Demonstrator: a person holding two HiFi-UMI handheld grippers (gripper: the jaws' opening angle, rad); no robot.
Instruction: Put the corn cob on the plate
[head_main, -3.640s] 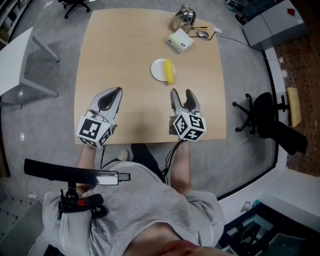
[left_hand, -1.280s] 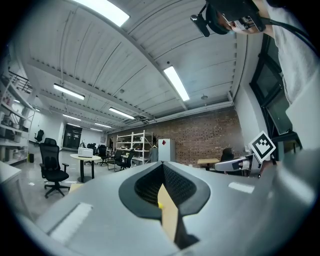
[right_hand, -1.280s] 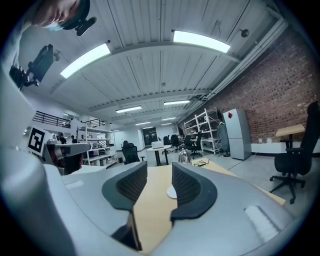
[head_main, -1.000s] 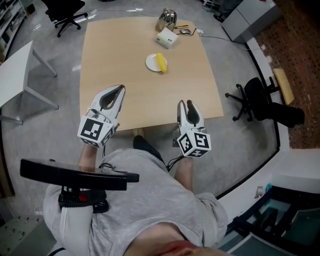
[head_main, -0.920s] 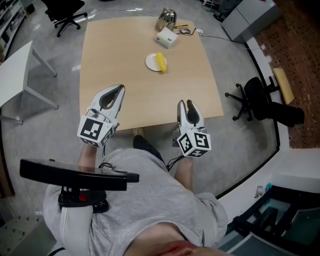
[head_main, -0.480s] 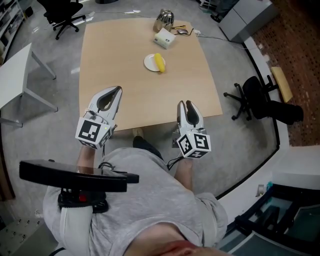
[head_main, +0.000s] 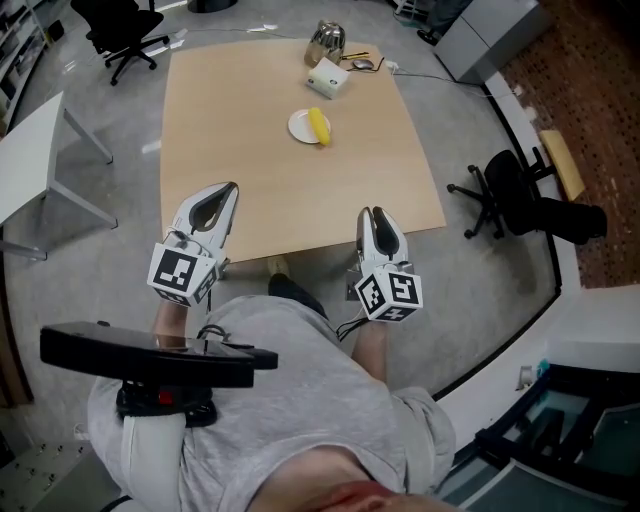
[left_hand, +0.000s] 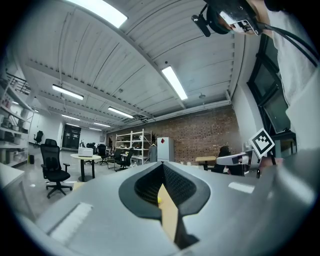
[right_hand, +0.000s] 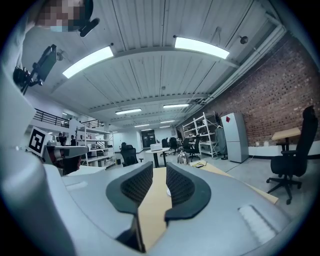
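The yellow corn cob (head_main: 319, 126) lies on the small white plate (head_main: 300, 127) at the far middle of the wooden table (head_main: 250, 150). Both grippers hang level at the table's near edge, far from the plate. My left gripper (head_main: 231, 188) is shut with its tips touching and nothing in it. In the left gripper view the corn cob (left_hand: 159, 200) shows as a small yellow dot through the hollow of that gripper (left_hand: 162, 167). My right gripper (head_main: 368, 213) is open by a narrow gap, has just been closing, and holds nothing (right_hand: 159, 172).
A white box (head_main: 331, 78) and a shiny metal pot (head_main: 326, 42) stand at the table's far edge, with small utensils and a cable beside them. A black office chair (head_main: 510, 195) stands right of the table, a white side table (head_main: 30, 150) to the left.
Both grippers have drawn back from over the table to its near edge. The right jaws stand closer together than before. The corn cob has stayed on the plate.
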